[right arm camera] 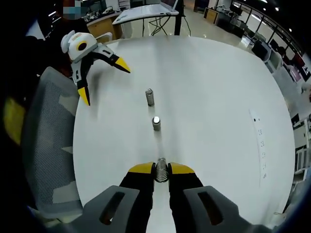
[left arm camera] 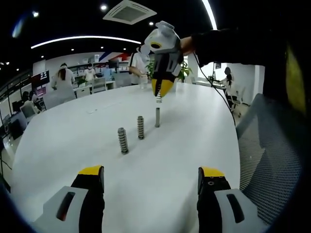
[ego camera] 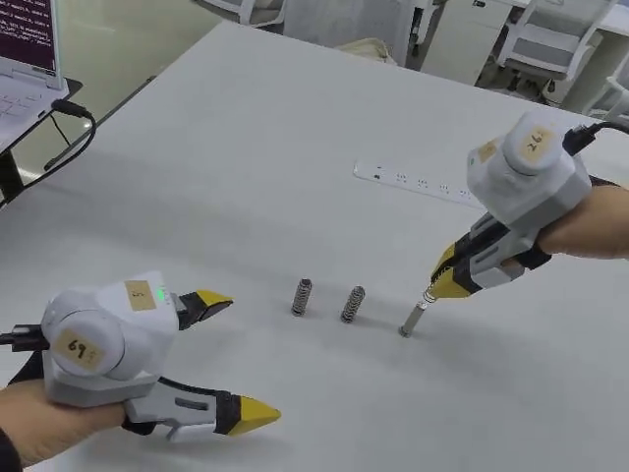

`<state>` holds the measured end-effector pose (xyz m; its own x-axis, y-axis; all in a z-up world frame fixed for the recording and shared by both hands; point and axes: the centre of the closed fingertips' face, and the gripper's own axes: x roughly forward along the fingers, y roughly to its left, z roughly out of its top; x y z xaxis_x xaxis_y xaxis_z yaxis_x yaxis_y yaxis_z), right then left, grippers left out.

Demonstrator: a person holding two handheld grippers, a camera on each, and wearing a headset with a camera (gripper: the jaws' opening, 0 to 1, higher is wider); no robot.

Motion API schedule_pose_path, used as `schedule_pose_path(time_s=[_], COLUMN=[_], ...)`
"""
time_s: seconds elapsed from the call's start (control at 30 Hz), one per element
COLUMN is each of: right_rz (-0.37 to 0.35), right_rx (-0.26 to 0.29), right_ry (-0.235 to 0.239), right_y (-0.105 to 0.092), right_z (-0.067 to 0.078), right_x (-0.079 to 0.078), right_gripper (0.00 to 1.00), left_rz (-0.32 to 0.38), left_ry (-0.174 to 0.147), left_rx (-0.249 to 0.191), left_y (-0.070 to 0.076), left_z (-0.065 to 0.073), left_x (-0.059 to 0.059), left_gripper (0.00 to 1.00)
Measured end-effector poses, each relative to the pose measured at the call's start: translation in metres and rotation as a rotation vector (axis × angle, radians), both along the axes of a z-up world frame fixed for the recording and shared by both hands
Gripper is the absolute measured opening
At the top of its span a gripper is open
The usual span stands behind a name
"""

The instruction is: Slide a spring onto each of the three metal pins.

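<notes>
"69" is handwritten on a tan sticker on the round cap of the left gripper, well down-left of the power strip — the one clear read. A smaller sticker on top of the same gripper has a mark too small to read. On the right gripper, just right of the power strip, a cap sticker carries two handwritten characters, possibly "37" — can't tell. The side sticker next to it is unreadable. The laptop screen, far left of the power strip, shows light text lines on purple, illegible. The power strip's own markings are too small to read.
</notes>
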<state>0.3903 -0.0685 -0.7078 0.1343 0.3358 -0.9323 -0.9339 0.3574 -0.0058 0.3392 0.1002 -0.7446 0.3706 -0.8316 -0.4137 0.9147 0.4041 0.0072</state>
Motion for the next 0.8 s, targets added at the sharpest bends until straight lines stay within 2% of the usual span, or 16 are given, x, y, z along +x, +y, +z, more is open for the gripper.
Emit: schedule_pose_path(time_s=[0.8], right_rz=[-0.003], right_rx=[-0.008], right_ry=[0.035], right_y=[0.0], right_z=[-0.012], right_x=[-0.001], right_gripper=[0.08], left_rz=[-0.015], left_ry=[0.016], left_rx=[0.0], left_y=[-0.002], left_z=[-0.003], left_x=[-0.003], left_gripper=[0.71])
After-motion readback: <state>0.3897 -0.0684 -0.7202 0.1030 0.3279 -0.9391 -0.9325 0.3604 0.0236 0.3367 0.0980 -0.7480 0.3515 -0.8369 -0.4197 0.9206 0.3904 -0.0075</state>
